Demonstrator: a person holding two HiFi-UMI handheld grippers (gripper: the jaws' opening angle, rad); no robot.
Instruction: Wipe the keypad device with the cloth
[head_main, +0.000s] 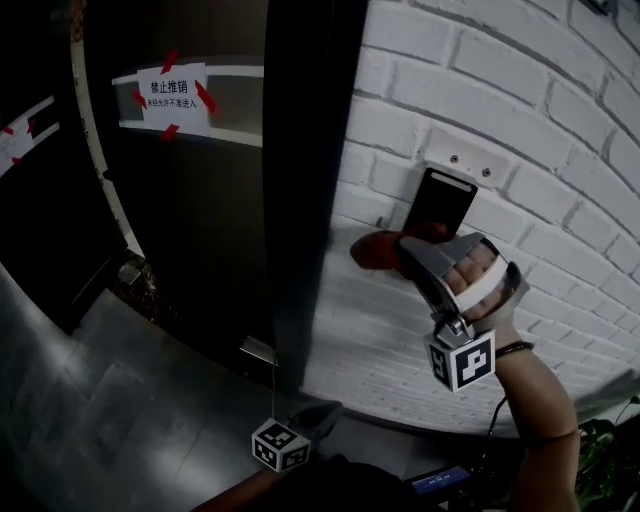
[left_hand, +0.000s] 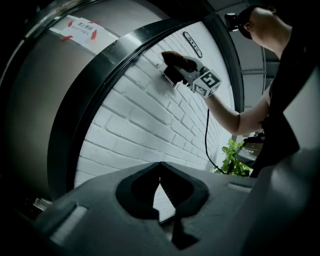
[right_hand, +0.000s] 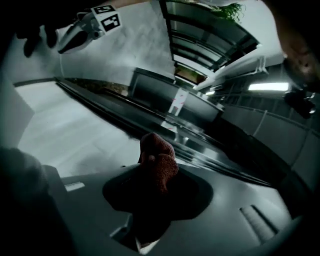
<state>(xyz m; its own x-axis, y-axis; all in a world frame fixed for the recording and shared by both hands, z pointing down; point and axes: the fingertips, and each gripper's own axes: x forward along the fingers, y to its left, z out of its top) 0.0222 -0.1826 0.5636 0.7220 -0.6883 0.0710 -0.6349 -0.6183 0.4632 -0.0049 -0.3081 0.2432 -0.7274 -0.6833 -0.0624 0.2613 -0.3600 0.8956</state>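
Note:
The black keypad device (head_main: 447, 203) is fixed to the white brick wall (head_main: 560, 150). A dark red cloth (head_main: 383, 250) is pressed against the wall at the device's lower left corner, with my right gripper (head_main: 402, 248) shut on it. In the right gripper view the bunched cloth (right_hand: 158, 161) sticks out between the jaws. From the left gripper view, the cloth (left_hand: 179, 60) lies over the keypad (left_hand: 169, 75). My left gripper (head_main: 322, 412) hangs low beside the dark door frame, jaws shut and empty, tips meeting (left_hand: 160, 164).
A dark door (head_main: 190, 230) with a paper notice (head_main: 172, 95) taped in red stands left of a black frame post (head_main: 305, 190). A green plant (left_hand: 234, 159) and a thin cable (left_hand: 206, 137) lie to the right along the wall.

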